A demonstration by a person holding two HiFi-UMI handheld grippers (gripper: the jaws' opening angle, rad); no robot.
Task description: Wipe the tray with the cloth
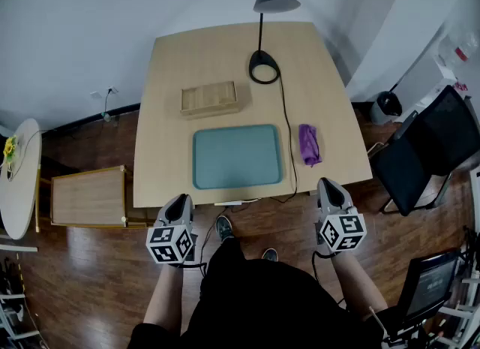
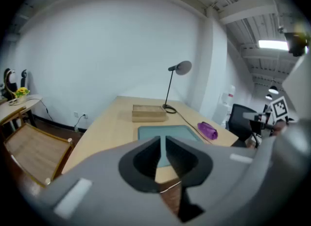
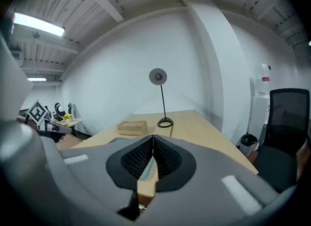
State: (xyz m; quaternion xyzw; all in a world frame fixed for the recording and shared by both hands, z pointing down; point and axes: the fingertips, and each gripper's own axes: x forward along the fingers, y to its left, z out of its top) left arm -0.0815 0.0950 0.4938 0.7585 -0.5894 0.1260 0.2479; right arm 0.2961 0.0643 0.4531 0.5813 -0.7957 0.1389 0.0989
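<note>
A teal tray (image 1: 237, 157) lies near the front edge of the light wooden table (image 1: 172, 62). To its right lies a purple cloth (image 1: 309, 143), rolled up and untouched. Both grippers hover in front of the table, short of its edge. My left gripper (image 1: 180, 202) is off the tray's front left corner, my right gripper (image 1: 328, 186) just in front of the cloth. In the left gripper view the left gripper (image 2: 163, 140) shows only a thin slit between its jaws, with the tray (image 2: 146, 131) and cloth (image 2: 207, 130) beyond. The right gripper (image 3: 153, 137) has its jaws pressed together, holding nothing.
A wooden box (image 1: 209, 98) sits behind the tray. A black desk lamp (image 1: 264, 67) stands at the back, and its cable (image 1: 289, 145) runs between tray and cloth to the front edge. A black chair (image 1: 420, 152) stands right of the table, a low wooden cabinet (image 1: 88, 196) left.
</note>
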